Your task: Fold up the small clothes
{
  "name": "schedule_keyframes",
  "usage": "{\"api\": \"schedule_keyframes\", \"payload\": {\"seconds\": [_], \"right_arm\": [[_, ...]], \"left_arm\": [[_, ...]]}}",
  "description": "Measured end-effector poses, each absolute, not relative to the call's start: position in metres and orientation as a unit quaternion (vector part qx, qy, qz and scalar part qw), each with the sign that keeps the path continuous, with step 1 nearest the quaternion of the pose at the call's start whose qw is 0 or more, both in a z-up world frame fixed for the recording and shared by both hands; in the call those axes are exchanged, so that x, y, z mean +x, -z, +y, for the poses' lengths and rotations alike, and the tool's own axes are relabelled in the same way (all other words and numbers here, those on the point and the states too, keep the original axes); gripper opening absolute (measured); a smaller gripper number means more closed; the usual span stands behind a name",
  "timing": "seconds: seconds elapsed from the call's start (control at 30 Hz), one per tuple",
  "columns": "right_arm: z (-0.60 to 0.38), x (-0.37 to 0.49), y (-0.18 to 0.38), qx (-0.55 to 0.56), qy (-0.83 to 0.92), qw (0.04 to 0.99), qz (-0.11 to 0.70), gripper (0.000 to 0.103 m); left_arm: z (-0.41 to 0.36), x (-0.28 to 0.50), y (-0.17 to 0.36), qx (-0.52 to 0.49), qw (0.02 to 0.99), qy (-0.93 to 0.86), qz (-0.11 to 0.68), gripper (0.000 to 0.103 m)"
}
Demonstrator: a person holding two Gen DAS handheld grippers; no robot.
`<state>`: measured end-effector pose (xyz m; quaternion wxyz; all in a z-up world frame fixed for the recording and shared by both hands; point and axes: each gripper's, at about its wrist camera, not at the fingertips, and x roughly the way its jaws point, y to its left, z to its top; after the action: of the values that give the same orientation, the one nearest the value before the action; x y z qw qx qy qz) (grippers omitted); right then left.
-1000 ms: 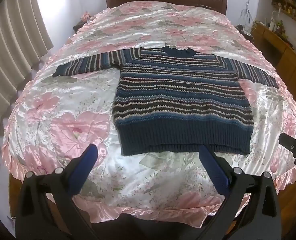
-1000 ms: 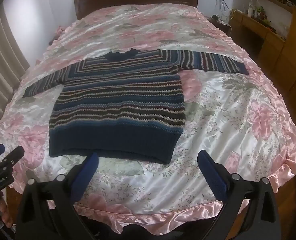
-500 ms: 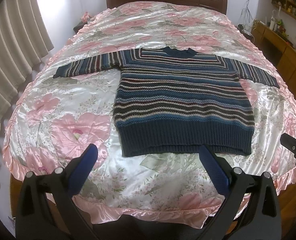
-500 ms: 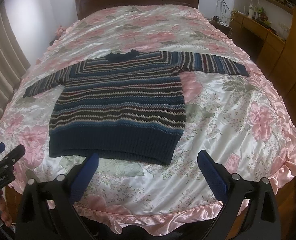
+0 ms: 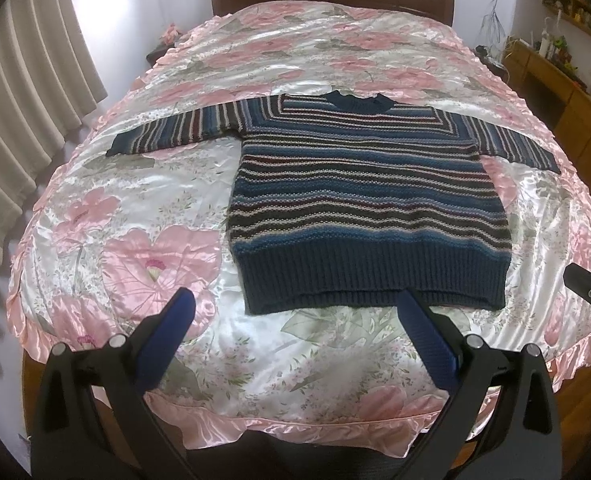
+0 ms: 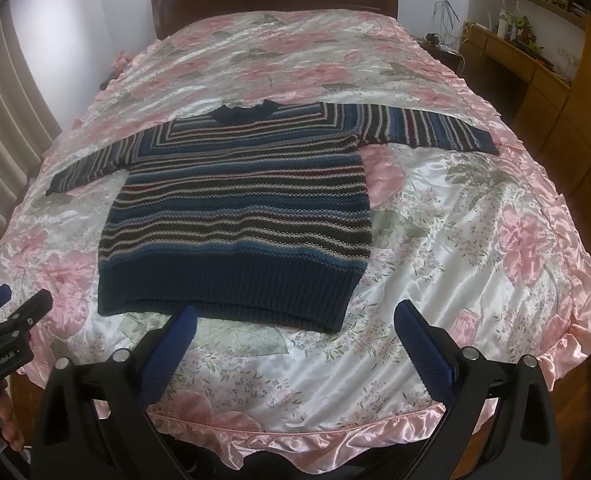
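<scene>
Covering the bed, a pink floral bedspread (image 5: pixel 143 216) carries a striped sweater (image 5: pixel 367 208) spread flat near its foot edge. Left gripper (image 5: pixel 291 312) and right gripper (image 6: pixel 295 320) hover just short of the hem, both spread wide, empty.

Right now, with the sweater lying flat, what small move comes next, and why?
Probably bring the left tool forward to the left sleeve: the sweater lies spread flat on the bedspread, and both tools are open and empty.
</scene>
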<state>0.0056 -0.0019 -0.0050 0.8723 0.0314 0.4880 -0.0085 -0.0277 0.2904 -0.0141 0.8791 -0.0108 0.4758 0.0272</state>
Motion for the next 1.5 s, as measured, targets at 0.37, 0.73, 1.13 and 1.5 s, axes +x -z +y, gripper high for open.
{"api": "schedule_keyframes", "payload": {"seconds": [0.37, 0.73, 1.13, 1.5], "right_arm": [[-0.001, 0.007, 0.005, 0.031, 0.008, 0.872, 0.488, 0.099], [-0.001, 0.01, 0.006, 0.031, 0.008, 0.872, 0.488, 0.099], [0.0, 0.011, 0.007, 0.031, 0.008, 0.872, 0.488, 0.099], [-0.004, 0.018, 0.017, 0.037, 0.005, 0.871, 0.489, 0.099]], "left_arm": [[0.291, -0.027, 0.015, -0.01, 0.879, -0.027, 0.476, 0.1], [0.289, -0.026, 0.015, -0.009, 0.878, -0.028, 0.477, 0.1], [0.29, -0.025, 0.017, -0.009, 0.878, -0.029, 0.477, 0.1], [0.289, -0.024, 0.018, -0.007, 0.878, -0.029, 0.478, 0.1]]}}
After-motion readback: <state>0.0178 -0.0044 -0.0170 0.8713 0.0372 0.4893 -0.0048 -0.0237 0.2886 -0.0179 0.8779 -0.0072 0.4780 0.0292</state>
